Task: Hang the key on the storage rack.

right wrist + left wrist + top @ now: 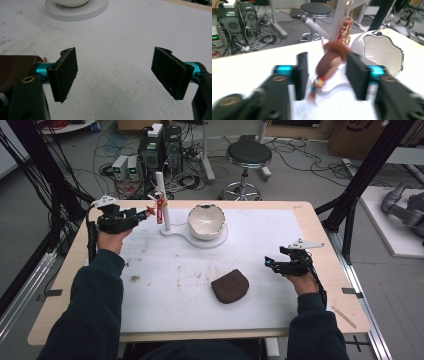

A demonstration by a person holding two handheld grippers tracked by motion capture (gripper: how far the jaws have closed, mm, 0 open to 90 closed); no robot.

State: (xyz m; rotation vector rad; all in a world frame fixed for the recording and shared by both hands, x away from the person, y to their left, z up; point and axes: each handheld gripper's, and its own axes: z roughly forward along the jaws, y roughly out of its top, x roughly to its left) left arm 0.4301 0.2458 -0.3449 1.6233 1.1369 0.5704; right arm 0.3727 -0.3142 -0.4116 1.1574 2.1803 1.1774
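**Keychain hangs on the stand as the left jaws let go**

Brown and red, the keychain (329,62) dangles from the white stand (162,200) at the far left of the table (320,220), just in front of the left gripper (145,213). In the left gripper view its brown charm hangs blurred between the 2 black jaws, which stand apart on either side of it with no pad pressing on it; its chain runs up to a peg on the stand's post. The left hand (111,239) holds the gripper level and pointed at the post, likely so that the jaws can draw straight back without snagging the charm.

Just right of the post, on the stand's round base, sits a white bowl (206,221) with a jagged rim, tipped toward the person. It probably belongs to the same display and stays out of the way of the hanging charm.

Nearer the person, a brown pouch (230,285) lies flat on the white mat (260,250), well apart from the stand.

At the right, the right gripper (270,262) rests low over the mat near the pouch, its 2 jaws wide apart and holding nothing, seemingly parked while the left one works.
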